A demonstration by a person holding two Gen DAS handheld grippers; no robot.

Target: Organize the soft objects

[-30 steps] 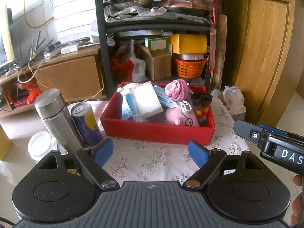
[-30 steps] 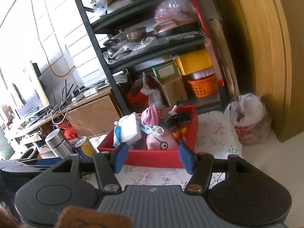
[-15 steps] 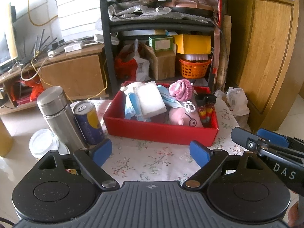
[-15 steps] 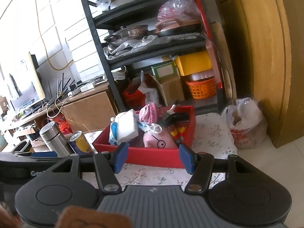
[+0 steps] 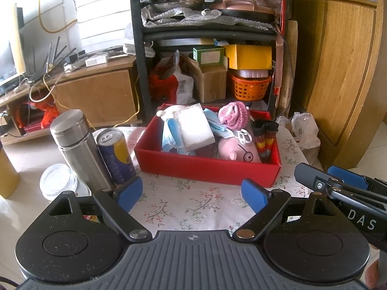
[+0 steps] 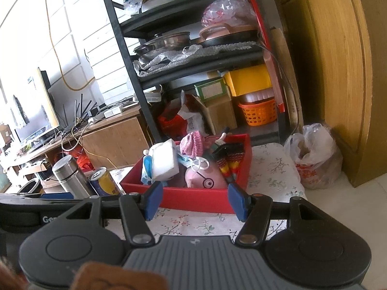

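Soft objects – pink plush pig (image 5: 238,148), pink knitted hat (image 5: 234,116), white sponge block (image 5: 194,128), blue face masks (image 5: 170,136), striped socks (image 5: 264,140) – piled in red cardboard box (image 5: 205,166) on floral-cloth surface (image 5: 179,205). Left gripper (image 5: 192,193) fingers apart, empty, just short of the box. Right gripper (image 6: 193,199) fingers apart, empty. Steel flask (image 5: 77,147) and blue-yellow can (image 5: 116,155) left of box.
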